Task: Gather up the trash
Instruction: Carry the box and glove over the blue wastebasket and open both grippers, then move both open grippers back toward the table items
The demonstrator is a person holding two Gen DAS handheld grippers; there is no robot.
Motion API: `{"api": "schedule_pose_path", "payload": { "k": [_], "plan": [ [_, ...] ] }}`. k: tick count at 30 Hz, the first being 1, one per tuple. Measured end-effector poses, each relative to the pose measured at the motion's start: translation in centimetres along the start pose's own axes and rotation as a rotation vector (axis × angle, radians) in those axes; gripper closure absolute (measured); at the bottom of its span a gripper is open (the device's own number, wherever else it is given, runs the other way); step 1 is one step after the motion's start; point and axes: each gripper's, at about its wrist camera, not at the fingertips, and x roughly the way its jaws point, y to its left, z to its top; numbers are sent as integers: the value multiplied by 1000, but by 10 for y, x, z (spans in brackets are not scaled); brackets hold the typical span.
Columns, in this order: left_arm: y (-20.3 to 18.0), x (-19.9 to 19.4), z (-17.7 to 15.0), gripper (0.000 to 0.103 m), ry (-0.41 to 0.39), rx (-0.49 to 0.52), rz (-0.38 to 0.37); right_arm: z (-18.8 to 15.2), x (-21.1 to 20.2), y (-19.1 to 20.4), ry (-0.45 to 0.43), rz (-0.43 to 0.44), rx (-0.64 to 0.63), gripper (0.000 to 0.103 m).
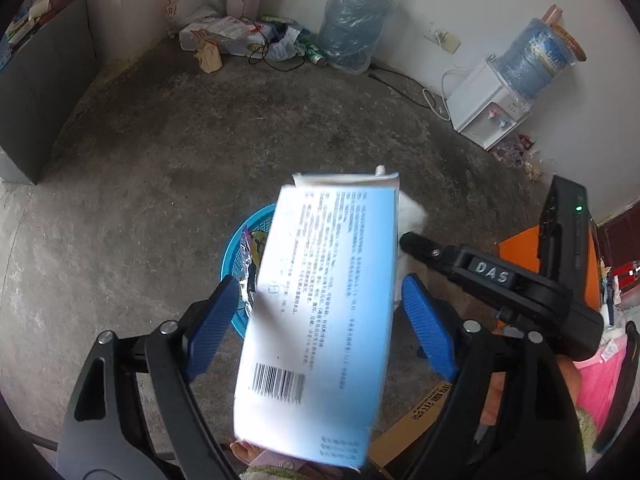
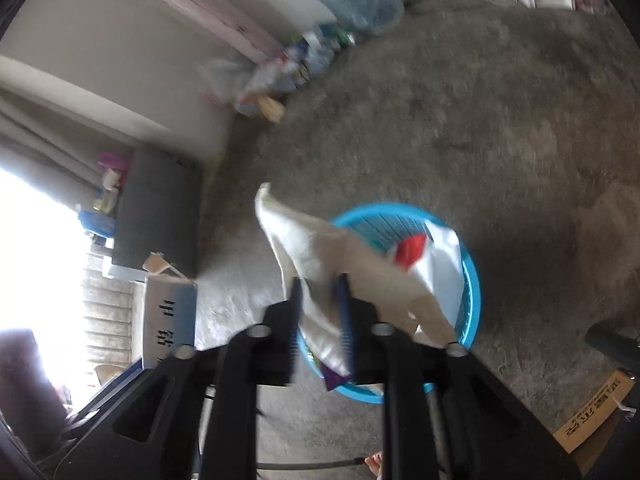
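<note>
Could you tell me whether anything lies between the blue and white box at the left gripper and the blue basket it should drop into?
Nothing visible does. The box hangs between the pads of the left gripper, over the near part of the basket, with only air below. The basket already holds wrappers, yet its mouth is uncovered.

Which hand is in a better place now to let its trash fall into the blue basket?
Probably the right. Its tool holds a crumpled wrapper right above the basket. The left tool stands open around a box which hides only the basket's edge, so it may land partly outside.
</note>
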Motion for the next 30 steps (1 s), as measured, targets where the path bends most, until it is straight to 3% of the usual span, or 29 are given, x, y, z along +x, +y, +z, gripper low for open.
{"api": "schedule_pose_path", "payload": {
  "k": [1, 5, 8, 14, 20, 26, 30],
  "plan": [
    [2, 9, 2, 23, 18, -12, 8, 1, 18, -10, 36, -38, 30, 58],
    [5, 15, 5, 23, 49, -57, -7, -5, 50, -34, 83, -152, 67, 58],
    [-2, -9, 2, 23, 1, -27, -28, -16, 39, -41, 53, -119, 103, 56],
    [-7, -79, -6, 23, -109, 28, -5, -32, -8, -27, -38, -84, 52, 54],
    [1, -177, -36, 23, -230, 25, 15, -55, -75, 13, -126, -15, -86, 45],
    [19, -275, -88, 23, -333, -20, 96, -96, -122, 74, -104, 69, -308, 41],
    [35, -337, -143, 23, -428, -85, 191, -133, -149, 119, -85, 139, -494, 35]
  ]
}}
